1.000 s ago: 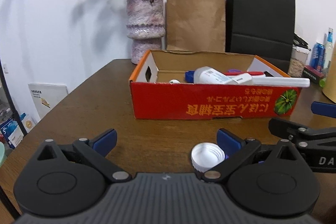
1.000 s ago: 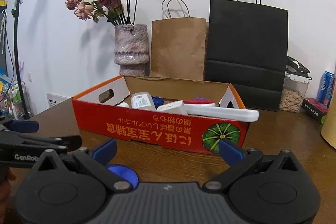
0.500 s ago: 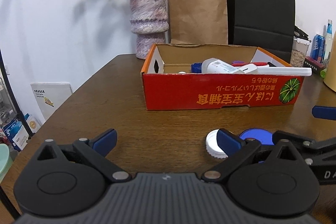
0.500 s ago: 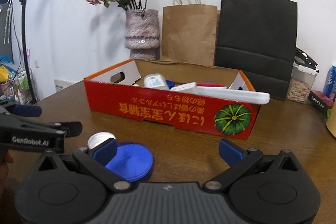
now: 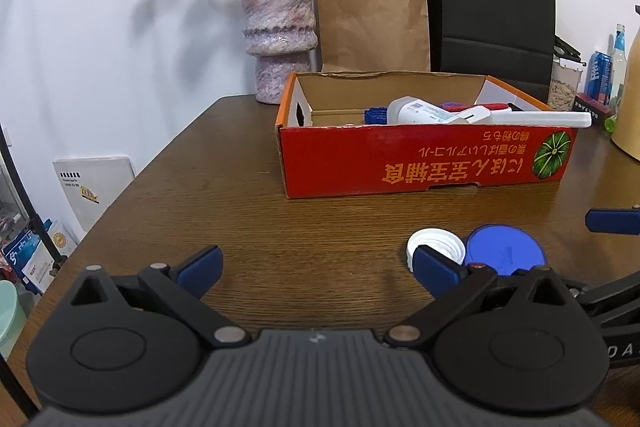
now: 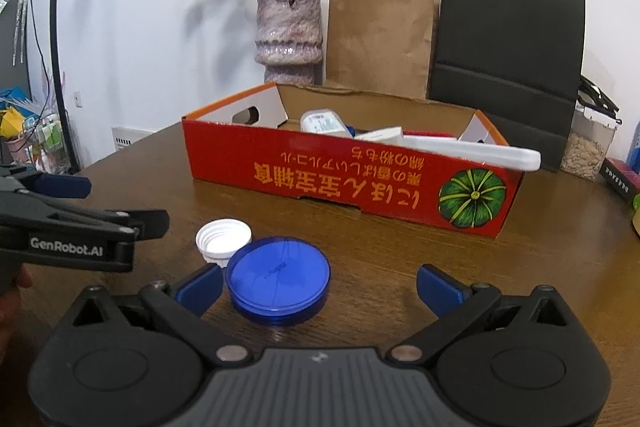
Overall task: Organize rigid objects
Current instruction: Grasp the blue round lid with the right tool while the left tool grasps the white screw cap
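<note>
A white screw cap [image 5: 436, 249] [image 6: 223, 237] and a round blue lid [image 5: 506, 254] [image 6: 278, 277] lie touching on the brown table, in front of a red cardboard box [image 5: 424, 163] [image 6: 344, 183]. The box holds a white bottle [image 5: 416, 111] [image 6: 322, 123], a long white bar [image 5: 540, 119] [image 6: 476, 153] and other items. My left gripper [image 5: 316, 265] is open and empty, its right finger just before the white cap. My right gripper [image 6: 320, 285] is open and empty, with the blue lid next to its left finger.
Behind the box stand a mottled vase [image 5: 278, 35] [image 6: 289, 35] of dried roses, a brown paper bag [image 5: 372, 15] [image 6: 380, 39] and a black paper bag [image 5: 492, 11] [image 6: 508, 47]. A jar and cans [image 5: 600, 75] sit at far right. The table edge falls away on the left.
Both grippers have drawn back and risen from the box. The white cap and blue lid, earlier half hidden under the fingers, now lie in open view.
</note>
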`<state>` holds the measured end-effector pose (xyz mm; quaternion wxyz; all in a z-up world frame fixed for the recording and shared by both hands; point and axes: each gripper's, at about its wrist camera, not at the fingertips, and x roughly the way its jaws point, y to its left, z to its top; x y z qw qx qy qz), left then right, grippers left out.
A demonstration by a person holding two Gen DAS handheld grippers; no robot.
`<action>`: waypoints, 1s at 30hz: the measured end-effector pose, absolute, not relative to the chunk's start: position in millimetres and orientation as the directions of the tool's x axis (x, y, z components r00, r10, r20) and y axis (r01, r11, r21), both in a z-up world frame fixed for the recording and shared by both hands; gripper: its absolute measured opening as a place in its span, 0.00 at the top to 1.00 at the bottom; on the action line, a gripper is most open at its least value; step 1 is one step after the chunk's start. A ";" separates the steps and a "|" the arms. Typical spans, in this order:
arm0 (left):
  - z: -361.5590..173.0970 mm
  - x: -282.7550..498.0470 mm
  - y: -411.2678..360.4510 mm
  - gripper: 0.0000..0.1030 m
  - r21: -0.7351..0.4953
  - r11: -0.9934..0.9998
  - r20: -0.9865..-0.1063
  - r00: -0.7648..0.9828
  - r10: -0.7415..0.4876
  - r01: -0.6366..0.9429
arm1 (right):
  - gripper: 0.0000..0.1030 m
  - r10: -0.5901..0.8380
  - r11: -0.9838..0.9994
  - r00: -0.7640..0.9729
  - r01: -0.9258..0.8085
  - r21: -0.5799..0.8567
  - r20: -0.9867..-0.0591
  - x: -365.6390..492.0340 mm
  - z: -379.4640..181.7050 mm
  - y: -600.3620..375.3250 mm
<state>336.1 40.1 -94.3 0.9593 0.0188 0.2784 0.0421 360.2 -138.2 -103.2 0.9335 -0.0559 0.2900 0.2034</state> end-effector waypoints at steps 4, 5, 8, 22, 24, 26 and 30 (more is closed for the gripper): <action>-92.7 336.1 44.0 0.00 0.050 0.995 -0.531 0.842 0.095 -0.081 | 0.00 0.339 0.910 0.737 -0.414 0.006 -0.584 364.1 -106.8 -130.6; -92.1 335.8 44.6 0.00 0.047 0.996 -0.530 0.843 0.094 -0.081 | 0.00 0.339 0.909 0.734 -0.416 0.006 -0.589 365.5 -107.9 -128.4; -91.6 335.1 44.5 0.00 0.049 0.996 -0.525 0.846 0.093 -0.080 | 0.03 0.338 0.907 0.725 -0.422 0.001 -0.601 368.8 -110.5 -121.1; -91.6 334.3 41.5 0.00 0.042 0.997 -0.513 0.854 0.082 -0.071 | 0.37 0.367 0.898 0.733 -0.439 0.013 -0.572 369.9 -107.0 -117.2; -91.4 334.2 40.7 0.00 0.038 0.997 -0.509 0.857 0.081 -0.072 | 0.37 0.361 0.905 0.747 -0.425 0.017 -0.559 369.8 -104.0 -121.4; -91.7 334.4 39.4 0.00 0.034 0.997 -0.507 0.859 0.076 -0.069 | 0.37 0.352 0.911 0.761 -0.412 0.013 -0.545 369.9 -101.4 -126.3; -91.8 335.7 36.9 0.00 0.012 0.997 -0.507 0.859 0.069 -0.072 | 0.37 0.334 0.922 0.783 -0.387 0.009 -0.525 371.5 -96.7 -138.4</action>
